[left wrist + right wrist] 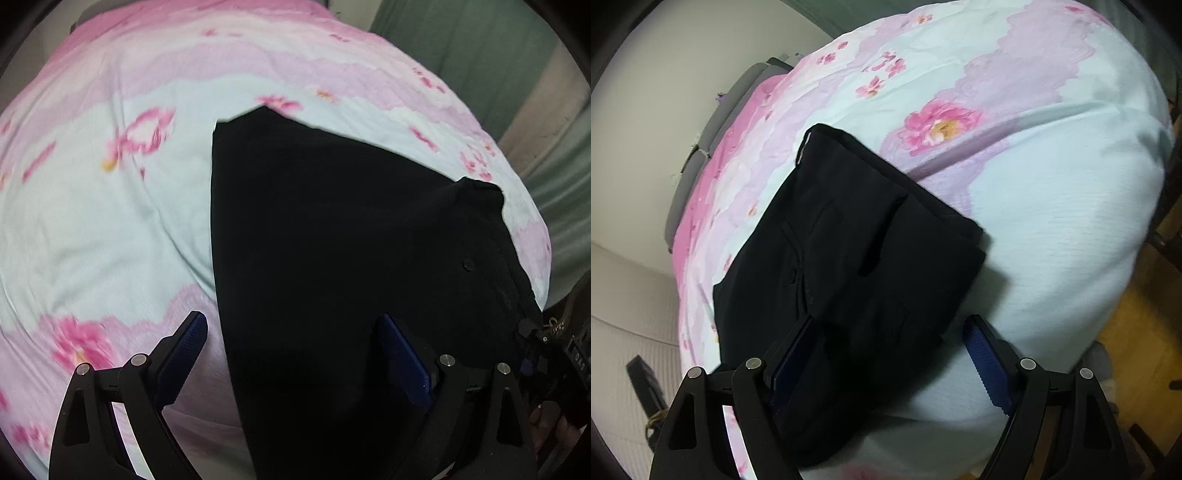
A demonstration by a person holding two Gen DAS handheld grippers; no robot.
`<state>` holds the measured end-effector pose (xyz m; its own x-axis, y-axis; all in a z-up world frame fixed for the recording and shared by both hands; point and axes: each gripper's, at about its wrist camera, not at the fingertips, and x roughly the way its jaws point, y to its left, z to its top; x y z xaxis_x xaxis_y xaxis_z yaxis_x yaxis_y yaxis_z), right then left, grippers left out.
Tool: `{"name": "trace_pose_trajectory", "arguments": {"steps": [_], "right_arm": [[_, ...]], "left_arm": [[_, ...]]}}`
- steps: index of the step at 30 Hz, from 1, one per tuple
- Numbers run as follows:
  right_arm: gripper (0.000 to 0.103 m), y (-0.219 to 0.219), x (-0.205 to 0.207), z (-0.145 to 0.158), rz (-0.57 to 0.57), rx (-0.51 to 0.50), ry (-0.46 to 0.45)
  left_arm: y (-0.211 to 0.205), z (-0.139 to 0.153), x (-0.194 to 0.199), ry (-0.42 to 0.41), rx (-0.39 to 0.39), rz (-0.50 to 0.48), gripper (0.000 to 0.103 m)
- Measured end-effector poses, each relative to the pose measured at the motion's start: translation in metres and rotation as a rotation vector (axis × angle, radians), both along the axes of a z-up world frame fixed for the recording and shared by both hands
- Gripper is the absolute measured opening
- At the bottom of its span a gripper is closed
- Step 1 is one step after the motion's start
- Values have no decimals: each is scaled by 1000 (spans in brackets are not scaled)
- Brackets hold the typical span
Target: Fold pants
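Black pants (332, 258) lie folded flat on a bed with a pink and pale blue floral sheet (110, 221). My left gripper (295, 332) is open above the near part of the pants, its blue-padded jaws wide apart with the cloth's left edge between them. In the right wrist view the pants (849, 258) show a waistband, a button and a pocket slit. My right gripper (890, 328) is open over the pants' near right edge, holding nothing.
The floral sheet (1052, 221) covers the bed. Green curtains (480, 55) hang at the back right. A grey headboard (713, 122) and white wall stand to the left. Wooden floor (1137, 332) shows on the right. A dark device (569, 354) shows at the right edge.
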<state>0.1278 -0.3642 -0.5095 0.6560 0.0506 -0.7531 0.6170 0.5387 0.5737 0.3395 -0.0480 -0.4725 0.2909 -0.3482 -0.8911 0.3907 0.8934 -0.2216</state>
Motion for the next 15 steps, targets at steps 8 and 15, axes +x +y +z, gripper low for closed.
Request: {"name": "trace_pose_trajectory", "arguments": {"steps": [8, 15], "right_arm": [[89, 3, 25, -15, 63, 58, -45], [88, 1, 25, -18, 86, 161, -102]], "left_arm": [[2, -21, 1, 117, -87, 95, 94], [-8, -23, -6, 114, -111, 105, 91]]}}
